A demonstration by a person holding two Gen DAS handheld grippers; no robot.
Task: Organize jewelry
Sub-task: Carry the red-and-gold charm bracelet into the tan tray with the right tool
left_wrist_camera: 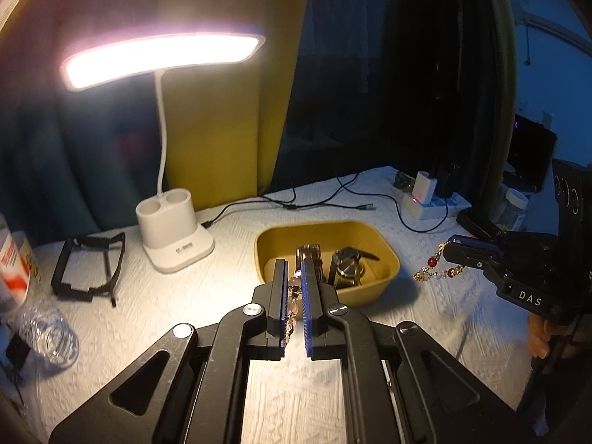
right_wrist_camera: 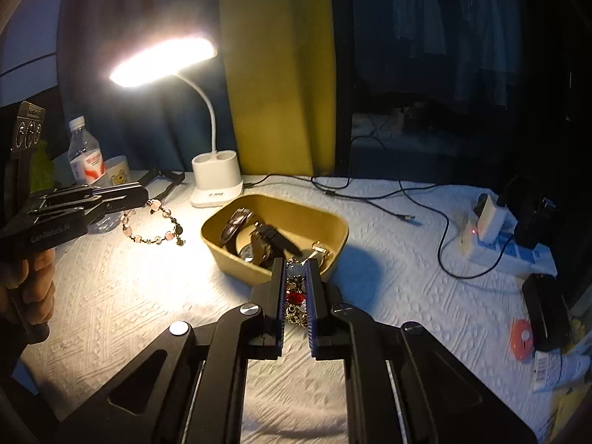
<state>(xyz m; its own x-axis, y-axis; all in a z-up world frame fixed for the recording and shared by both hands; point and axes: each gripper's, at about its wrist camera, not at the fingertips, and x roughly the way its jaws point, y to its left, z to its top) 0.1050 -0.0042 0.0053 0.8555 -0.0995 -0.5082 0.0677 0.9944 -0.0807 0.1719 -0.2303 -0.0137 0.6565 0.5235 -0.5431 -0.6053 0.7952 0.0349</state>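
My left gripper (left_wrist_camera: 295, 273) clamped on a pink bead bracelet (left_wrist_camera: 292, 303) | yellow tray (left_wrist_camera: 373, 288) of watches (left_wrist_camera: 346, 266) just beyond my fingertips | right gripper (left_wrist_camera: 453, 249) at right, pinching a red-and-gold bracelet (left_wrist_camera: 436, 268) | lit desk lamp (left_wrist_camera: 174, 236) behind, at left.

Two matte black handheld grippers, pretty chunky builds

The left gripper (left_wrist_camera: 295, 277) and right gripper (right_wrist_camera: 296, 277) both have blue ridged pads, silver round screws on the linkages and triangular cutouts; white lettering reads "GenRobot.AI" on one, "DAS" on the other.
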